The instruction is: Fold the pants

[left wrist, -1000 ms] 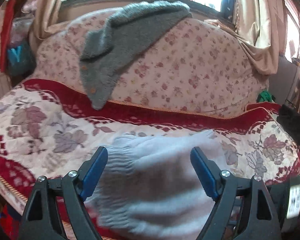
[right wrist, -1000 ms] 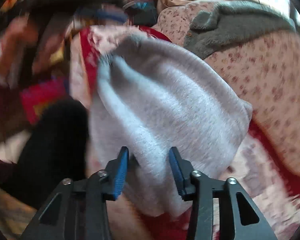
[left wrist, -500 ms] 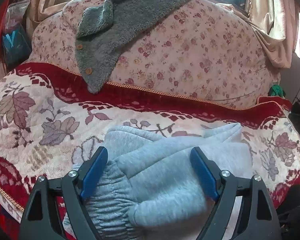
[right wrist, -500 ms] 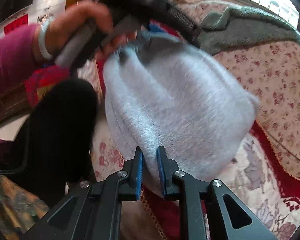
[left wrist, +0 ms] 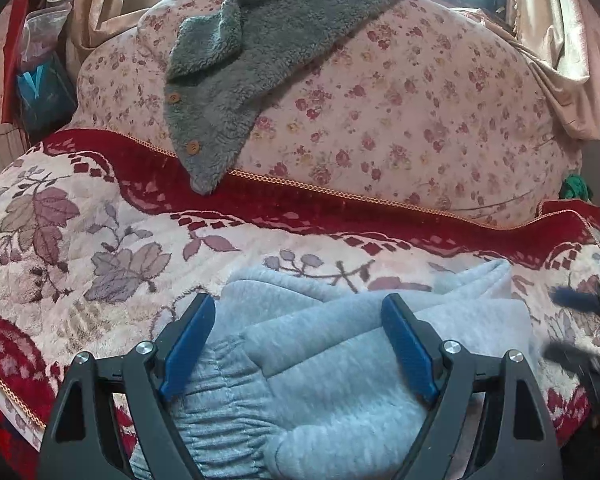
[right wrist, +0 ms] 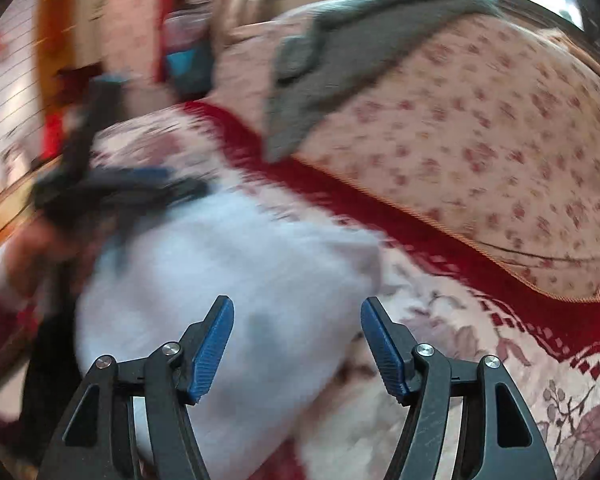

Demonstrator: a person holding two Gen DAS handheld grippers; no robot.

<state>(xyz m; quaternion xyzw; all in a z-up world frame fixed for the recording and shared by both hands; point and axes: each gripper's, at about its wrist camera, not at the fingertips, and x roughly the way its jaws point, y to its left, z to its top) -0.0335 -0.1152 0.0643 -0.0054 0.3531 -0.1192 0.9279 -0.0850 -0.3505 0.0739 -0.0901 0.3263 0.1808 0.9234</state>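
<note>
The folded grey sweatpants (left wrist: 340,364) are seen lying on the floral sofa cover (left wrist: 80,240), the left gripper (left wrist: 300,344) spread wide above them, the right gripper (right wrist: 296,344) just opened off the cloth

You're looking at light grey sweatpants (left wrist: 340,364) lying folded in layers on the floral blanket (left wrist: 80,240), elastic waistband showing nearest.
</note>
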